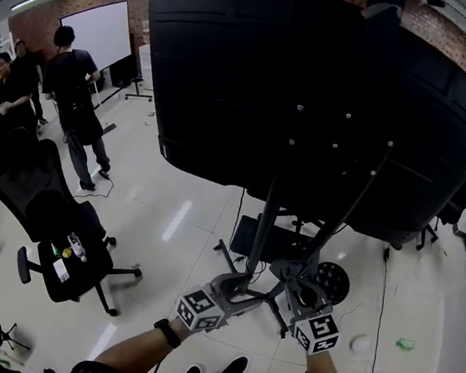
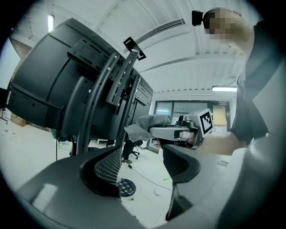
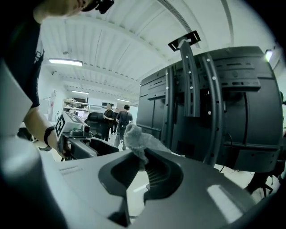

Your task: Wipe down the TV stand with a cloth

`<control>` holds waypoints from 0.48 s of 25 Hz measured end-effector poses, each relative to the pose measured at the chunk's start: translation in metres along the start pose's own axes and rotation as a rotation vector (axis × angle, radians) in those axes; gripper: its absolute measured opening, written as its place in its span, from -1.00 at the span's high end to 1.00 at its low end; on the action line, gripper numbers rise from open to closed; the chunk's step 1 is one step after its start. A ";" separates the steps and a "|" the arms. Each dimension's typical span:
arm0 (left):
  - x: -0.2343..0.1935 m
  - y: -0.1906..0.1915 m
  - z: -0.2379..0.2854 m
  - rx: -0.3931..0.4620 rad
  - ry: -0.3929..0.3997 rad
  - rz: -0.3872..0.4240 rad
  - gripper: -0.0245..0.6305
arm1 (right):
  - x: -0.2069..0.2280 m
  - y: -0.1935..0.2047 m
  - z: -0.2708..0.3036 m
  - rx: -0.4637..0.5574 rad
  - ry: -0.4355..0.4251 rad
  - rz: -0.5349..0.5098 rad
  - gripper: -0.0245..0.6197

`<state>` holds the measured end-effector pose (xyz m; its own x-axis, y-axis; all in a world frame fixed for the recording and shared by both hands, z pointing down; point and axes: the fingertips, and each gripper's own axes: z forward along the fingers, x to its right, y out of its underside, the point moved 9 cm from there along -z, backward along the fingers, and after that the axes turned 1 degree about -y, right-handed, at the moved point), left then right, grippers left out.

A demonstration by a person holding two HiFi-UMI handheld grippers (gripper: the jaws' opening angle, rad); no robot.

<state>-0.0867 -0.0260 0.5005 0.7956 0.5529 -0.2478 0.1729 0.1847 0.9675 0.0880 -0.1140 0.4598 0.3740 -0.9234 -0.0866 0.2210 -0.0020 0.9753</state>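
Grey cloth was pinched in the right hand-held gripper, close beside the black TV stand; the left hand-held gripper stood open, empty. Wiping looked about to start: next, the cloth needed pressing against the stand.

Fuzzy grey cloth; matt black metal stand; glossy floor.
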 end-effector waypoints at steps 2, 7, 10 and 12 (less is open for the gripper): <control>0.013 -0.008 -0.017 0.014 0.015 0.005 -0.03 | -0.018 -0.011 -0.010 0.013 0.015 -0.007 0.84; 0.036 -0.027 -0.061 0.050 0.051 0.035 -0.03 | -0.069 -0.038 -0.030 0.054 0.057 -0.018 0.84; 0.049 -0.033 -0.081 0.064 0.076 0.043 -0.03 | -0.096 -0.050 -0.046 0.074 0.091 -0.028 0.84; 0.055 -0.036 -0.090 0.071 0.089 0.045 -0.03 | -0.110 -0.058 -0.055 0.084 0.108 -0.034 0.84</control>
<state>-0.1014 0.0712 0.4471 0.7495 0.6296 -0.2046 0.1814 0.1019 0.9781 0.0842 0.0086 0.4019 0.4637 -0.8754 -0.1369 0.1604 -0.0690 0.9846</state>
